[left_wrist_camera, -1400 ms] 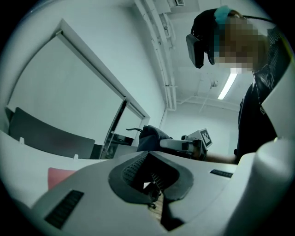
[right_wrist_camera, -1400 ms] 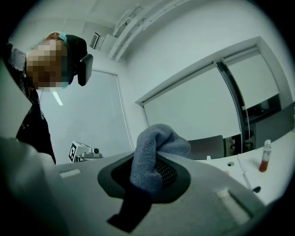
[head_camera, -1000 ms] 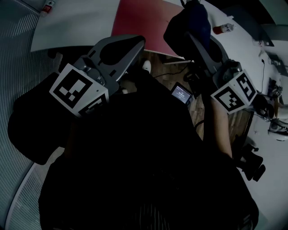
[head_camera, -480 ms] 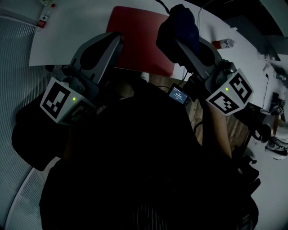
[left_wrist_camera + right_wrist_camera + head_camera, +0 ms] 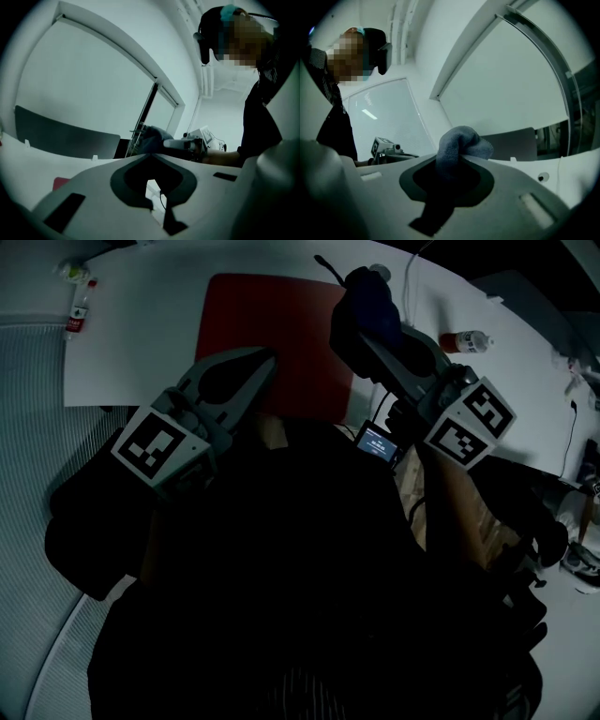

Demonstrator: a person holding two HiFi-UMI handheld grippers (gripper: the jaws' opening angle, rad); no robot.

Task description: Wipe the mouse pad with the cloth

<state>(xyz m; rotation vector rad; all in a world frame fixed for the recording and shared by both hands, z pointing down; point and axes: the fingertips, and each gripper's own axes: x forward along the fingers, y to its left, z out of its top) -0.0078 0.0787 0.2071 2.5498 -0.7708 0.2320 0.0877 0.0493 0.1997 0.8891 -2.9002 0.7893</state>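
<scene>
Blue cloth [image 5: 461, 140] in right hand-held gripper [image 5: 454, 161]

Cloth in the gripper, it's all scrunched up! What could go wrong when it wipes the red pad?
1. The cloth is bunched in the right gripper, so it might slip out or wipe only a thin stripe.
2. Nothing seems to hold the mouse pad down; the left gripper is shut and empty, so the pad may slide.
3. A big sweep could knock the bottle at the right.
</scene>
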